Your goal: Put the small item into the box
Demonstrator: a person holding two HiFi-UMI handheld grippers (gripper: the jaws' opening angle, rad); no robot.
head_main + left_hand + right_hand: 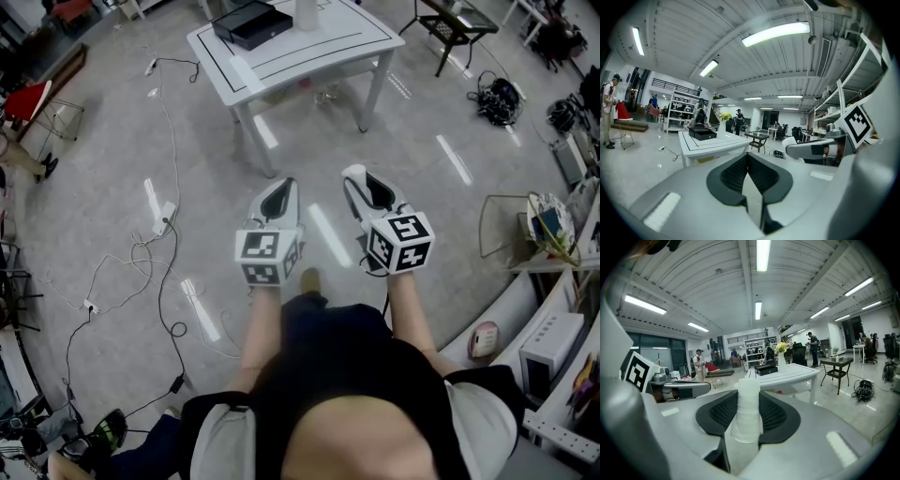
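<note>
Right claw [749, 399] pinches one small white textured roll [746, 420], upright between its two black ribbed pads. Left claw [748, 157] is pressed together on nothing. Only the right gripper view shows the roll; from the head view it cannot be made out, and there both claws hang side by side above the grey floor [94, 169], well apart from the single white table [309, 52]. One black box [251, 22] sits at the table's far left corner, with one white vase [781, 361] of yellow flowers just beside it on the far edge. Loose cables [139, 251] trail over the floor to the left. One dark side table [457, 26] stands beyond the white table's right edge.
</note>
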